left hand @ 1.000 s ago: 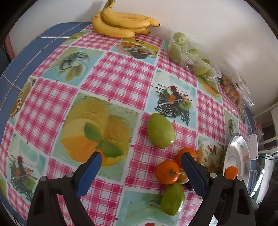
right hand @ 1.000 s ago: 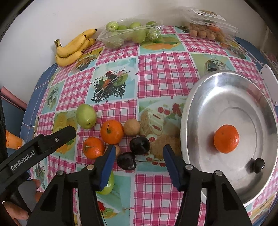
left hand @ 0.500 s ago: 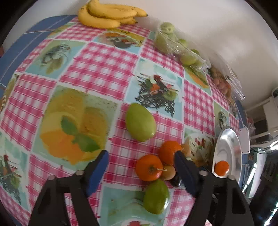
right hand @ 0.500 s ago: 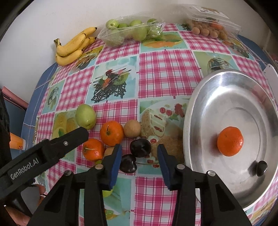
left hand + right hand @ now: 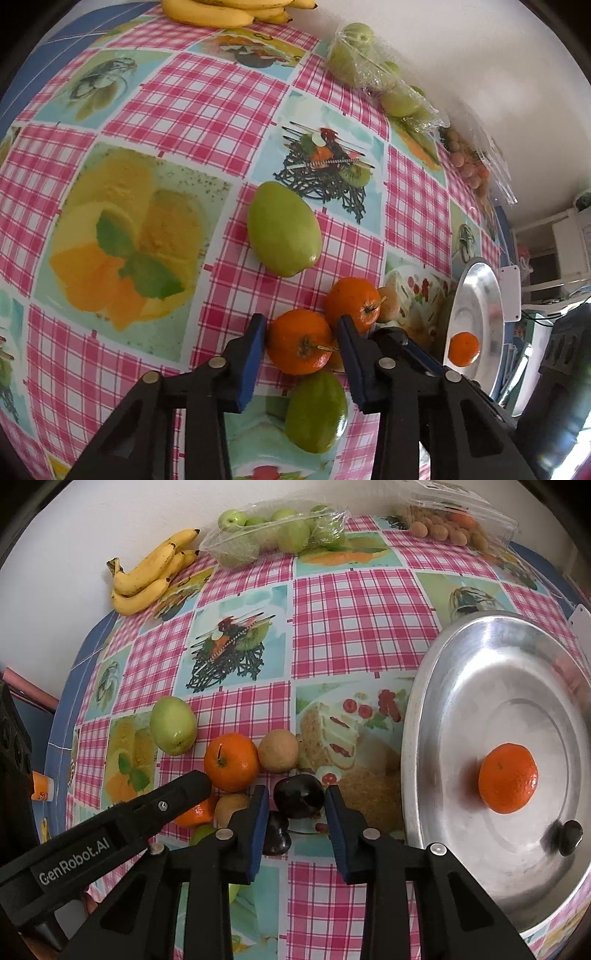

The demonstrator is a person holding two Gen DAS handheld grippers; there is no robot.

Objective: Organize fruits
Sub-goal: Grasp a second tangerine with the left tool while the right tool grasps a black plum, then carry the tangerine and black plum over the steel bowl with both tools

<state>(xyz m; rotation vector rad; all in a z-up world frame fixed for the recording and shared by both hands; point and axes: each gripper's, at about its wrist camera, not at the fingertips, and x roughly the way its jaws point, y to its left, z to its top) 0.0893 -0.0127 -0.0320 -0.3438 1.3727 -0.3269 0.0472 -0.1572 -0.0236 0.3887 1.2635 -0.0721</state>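
Loose fruit lies in a cluster on the checked tablecloth. My left gripper (image 5: 300, 341) is open with its jaws on either side of an orange (image 5: 300, 341); a second orange (image 5: 352, 303) lies just beyond, a green fruit (image 5: 282, 233) farther off and another green fruit (image 5: 317, 411) under the gripper. My right gripper (image 5: 295, 805) is open around a dark plum (image 5: 299, 796); a second dark plum (image 5: 276, 833) lies under its left finger. A silver tray (image 5: 436, 709) on the right holds one orange (image 5: 508, 783) and a small dark fruit (image 5: 570, 832).
Bananas (image 5: 147, 574), a clear pack of green apples (image 5: 273, 535) and a pack of small brown fruits (image 5: 454, 528) line the back wall. A brown round fruit (image 5: 277, 750) lies beside the second orange (image 5: 231, 761). The left gripper's arm (image 5: 110, 834) crosses the right view.
Both grippers have moved forward and down and narrowed. The left now brackets the near orange; the right now brackets the dark plum. No fruit has moved.
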